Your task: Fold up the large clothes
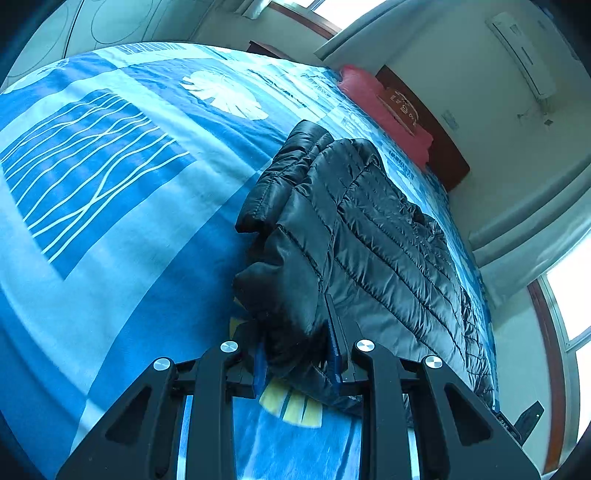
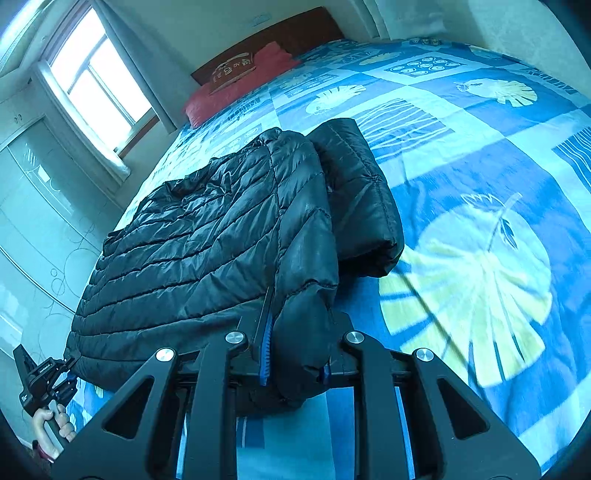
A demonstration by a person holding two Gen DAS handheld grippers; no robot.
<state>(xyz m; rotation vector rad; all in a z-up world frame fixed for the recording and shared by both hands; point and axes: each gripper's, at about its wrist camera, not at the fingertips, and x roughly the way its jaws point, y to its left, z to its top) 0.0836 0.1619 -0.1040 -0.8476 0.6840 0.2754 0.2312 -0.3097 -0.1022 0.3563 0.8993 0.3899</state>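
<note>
Gripping opposite corners of the black puffer jacket (image 1: 369,229) (flat on the bedspread (image 1: 110,184)): both hand-held grippers.

A bed (image 2: 480,155) fills both views, spread with a blue quilt (image 1: 110,229) printed with pale squares, wavy white lines and leaf shapes. In the right wrist view a red pillow (image 2: 240,88) lies at 11 o'clock against a dark headboard (image 2: 295,33), with a window (image 2: 96,81) at 10 o'clock and a wardrobe (image 2: 33,206) at 9 o'clock. In the left wrist view an air conditioner (image 1: 521,55) hangs on the wall at 1 o'clock.
</note>
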